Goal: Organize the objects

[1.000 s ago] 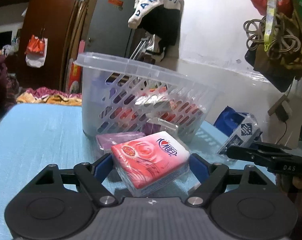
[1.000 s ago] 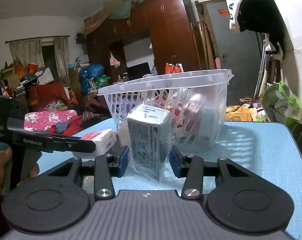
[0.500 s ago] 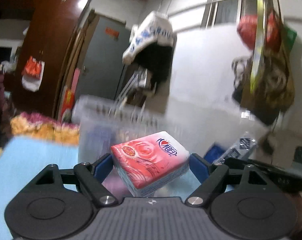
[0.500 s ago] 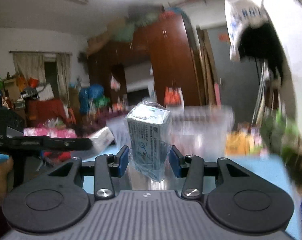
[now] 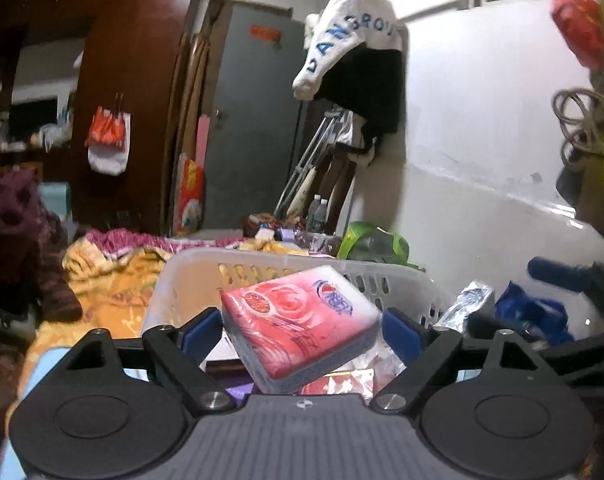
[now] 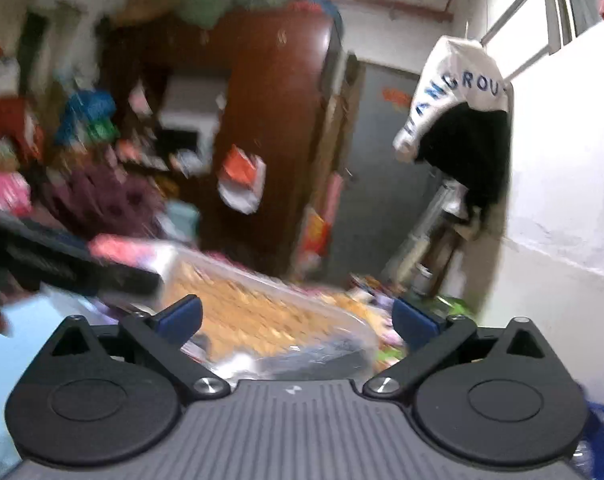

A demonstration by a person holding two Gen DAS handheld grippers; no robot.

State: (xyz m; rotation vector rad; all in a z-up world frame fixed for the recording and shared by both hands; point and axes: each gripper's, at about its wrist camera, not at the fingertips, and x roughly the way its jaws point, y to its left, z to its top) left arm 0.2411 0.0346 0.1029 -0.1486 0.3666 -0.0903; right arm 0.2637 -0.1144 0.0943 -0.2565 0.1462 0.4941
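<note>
while both fingers (image 5: 206,330) spread open, the tissue pack (image 5: 300,330) hangs loose above the basket (image 5: 397,282).

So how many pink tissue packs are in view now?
1. The pink plastic-wrapped tissue pack is tilted between the opening jaws of the left gripper, above the white slotted plastic basket. More may be hidden inside the basket.

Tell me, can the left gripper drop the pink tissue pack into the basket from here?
Probably yes. The left gripper hangs over the basket rim, jaws opening, with the tissue pack between them. Nothing blocks the way down, just other packets already inside.
</note>
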